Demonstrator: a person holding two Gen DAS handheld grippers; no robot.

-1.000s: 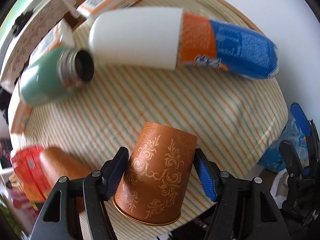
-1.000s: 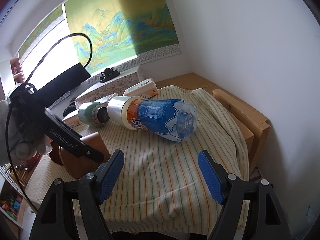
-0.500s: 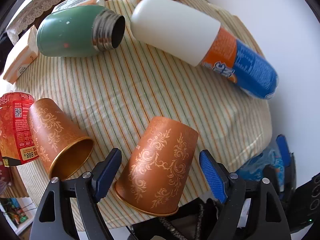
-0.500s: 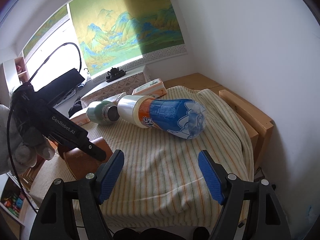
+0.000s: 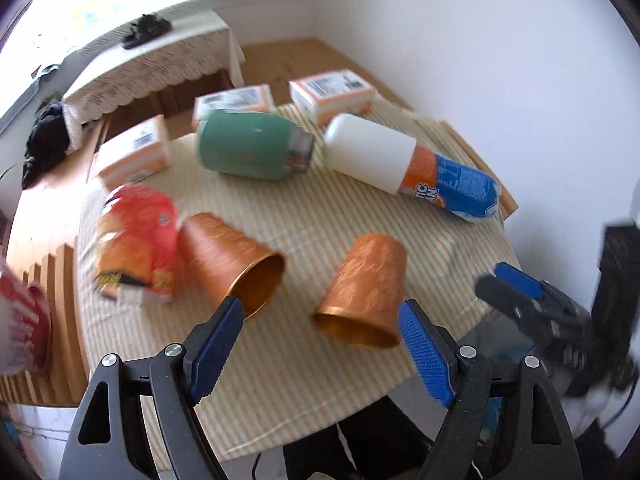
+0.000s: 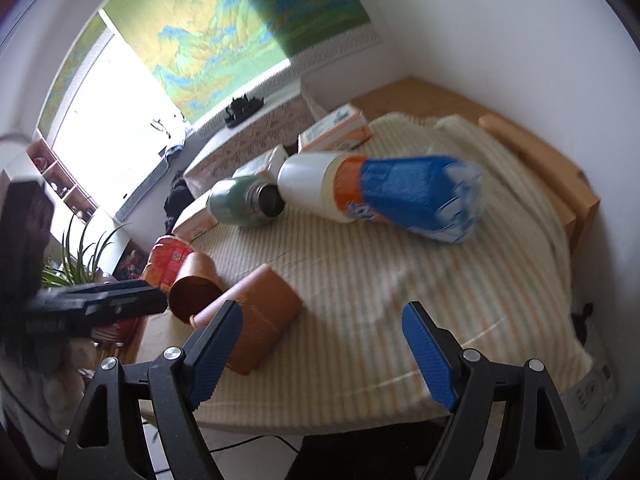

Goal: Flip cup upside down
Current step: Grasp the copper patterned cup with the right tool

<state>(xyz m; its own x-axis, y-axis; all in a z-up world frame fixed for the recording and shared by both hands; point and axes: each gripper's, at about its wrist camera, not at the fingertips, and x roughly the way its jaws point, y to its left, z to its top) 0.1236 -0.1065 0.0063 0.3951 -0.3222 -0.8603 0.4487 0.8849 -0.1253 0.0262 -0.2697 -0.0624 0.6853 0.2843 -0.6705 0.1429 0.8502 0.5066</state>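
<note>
Two copper-coloured cups lie on the striped cloth. The nearer cup [image 5: 366, 288] stands mouth down, tilted, close to the front edge; it also shows in the right wrist view [image 6: 262, 318]. The other cup [image 5: 230, 262] lies on its side, mouth toward me, and shows in the right wrist view [image 6: 194, 286] too. My left gripper [image 5: 320, 344] is open and empty, pulled back just short of the nearer cup. My right gripper [image 6: 322, 344] is open and empty over the front of the table, the nearer cup by its left finger.
A green flask [image 5: 252, 150] and a large blue-orange soda bottle [image 5: 412, 170] lie on their sides at the back. A red snack packet [image 5: 136, 240] lies left of the cups. Several cartons [image 5: 332, 96] sit behind. The striped table's front edge [image 5: 320, 420] is close below.
My left gripper has let go of the nearer cup and drawn back and up; the cup stays mouth down on the cloth. My right gripper has shifted closer toward the cups.
</note>
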